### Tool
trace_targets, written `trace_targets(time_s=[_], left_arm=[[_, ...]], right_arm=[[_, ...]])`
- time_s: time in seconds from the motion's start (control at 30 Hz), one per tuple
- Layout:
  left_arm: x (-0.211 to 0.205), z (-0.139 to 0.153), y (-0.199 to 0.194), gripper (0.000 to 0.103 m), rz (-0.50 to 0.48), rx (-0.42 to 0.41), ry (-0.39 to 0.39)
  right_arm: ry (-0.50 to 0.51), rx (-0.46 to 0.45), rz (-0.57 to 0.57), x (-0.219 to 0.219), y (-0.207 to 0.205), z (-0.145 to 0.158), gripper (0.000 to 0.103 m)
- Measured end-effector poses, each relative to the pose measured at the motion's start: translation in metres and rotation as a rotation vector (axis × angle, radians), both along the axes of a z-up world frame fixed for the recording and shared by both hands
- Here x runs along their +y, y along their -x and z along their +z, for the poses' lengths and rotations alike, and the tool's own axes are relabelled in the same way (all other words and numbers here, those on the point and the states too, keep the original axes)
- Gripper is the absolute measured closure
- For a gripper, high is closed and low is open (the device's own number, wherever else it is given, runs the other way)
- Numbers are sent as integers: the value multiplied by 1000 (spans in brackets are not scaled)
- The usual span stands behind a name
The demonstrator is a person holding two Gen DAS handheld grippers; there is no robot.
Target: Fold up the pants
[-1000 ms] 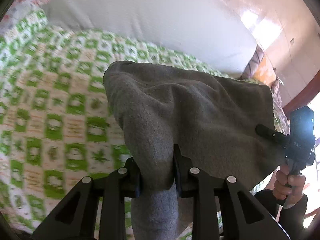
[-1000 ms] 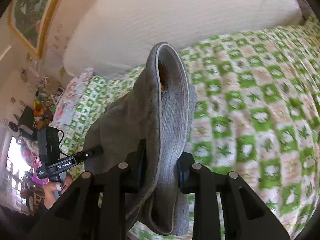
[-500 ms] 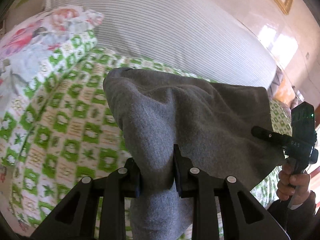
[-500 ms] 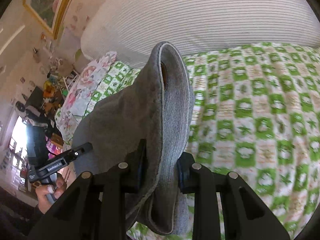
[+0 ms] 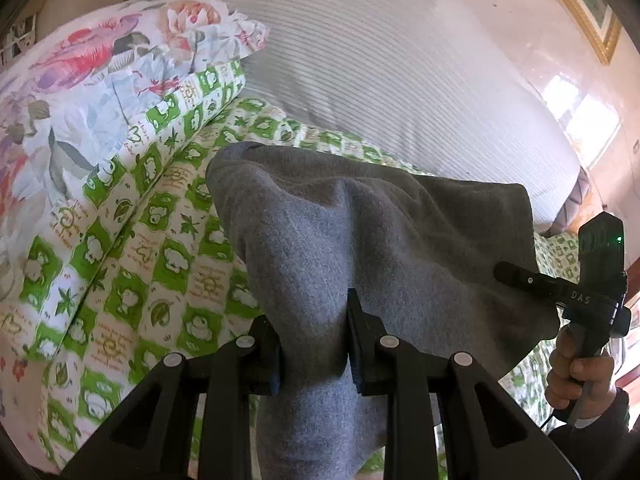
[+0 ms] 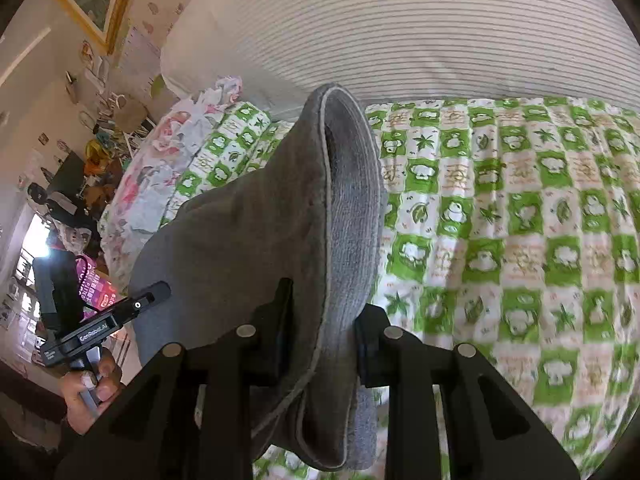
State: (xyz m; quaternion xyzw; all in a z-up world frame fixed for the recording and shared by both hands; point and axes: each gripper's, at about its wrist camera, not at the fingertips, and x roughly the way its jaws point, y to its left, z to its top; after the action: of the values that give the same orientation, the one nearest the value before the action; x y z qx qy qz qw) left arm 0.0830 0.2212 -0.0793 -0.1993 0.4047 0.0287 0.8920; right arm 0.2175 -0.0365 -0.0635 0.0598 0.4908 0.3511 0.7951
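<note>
Both ends of the grey fleece pants [image 5: 360,240] are lifted above the green checked bedsheet [image 5: 160,280], the cloth hanging between our two tools. We judge it soft, thick and rather light: it sags and bunches, so it needs two holds far apart on one edge, near the hem [image 6: 332,200]. Our left gripper [image 5: 314,344] is clamped on one bunch of fleece, our right gripper [image 6: 322,336] on the doubled hem. A striped bolster [image 6: 440,40] lies behind.
</note>
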Motion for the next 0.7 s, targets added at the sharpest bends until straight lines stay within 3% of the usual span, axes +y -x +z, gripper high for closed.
trace_targets(time_s=[0.4, 0.6, 0.7], left_arm=[[31, -18, -39, 78, 20, 25, -11], [31, -45, -48, 78, 7, 75, 1], [32, -46, -42, 78, 10, 69, 28]], right_arm=[[-27, 33, 8, 29, -49, -35, 75], [-46, 101, -24, 17, -57, -63, 75], [-83, 120, -35, 9, -56, -61, 75]])
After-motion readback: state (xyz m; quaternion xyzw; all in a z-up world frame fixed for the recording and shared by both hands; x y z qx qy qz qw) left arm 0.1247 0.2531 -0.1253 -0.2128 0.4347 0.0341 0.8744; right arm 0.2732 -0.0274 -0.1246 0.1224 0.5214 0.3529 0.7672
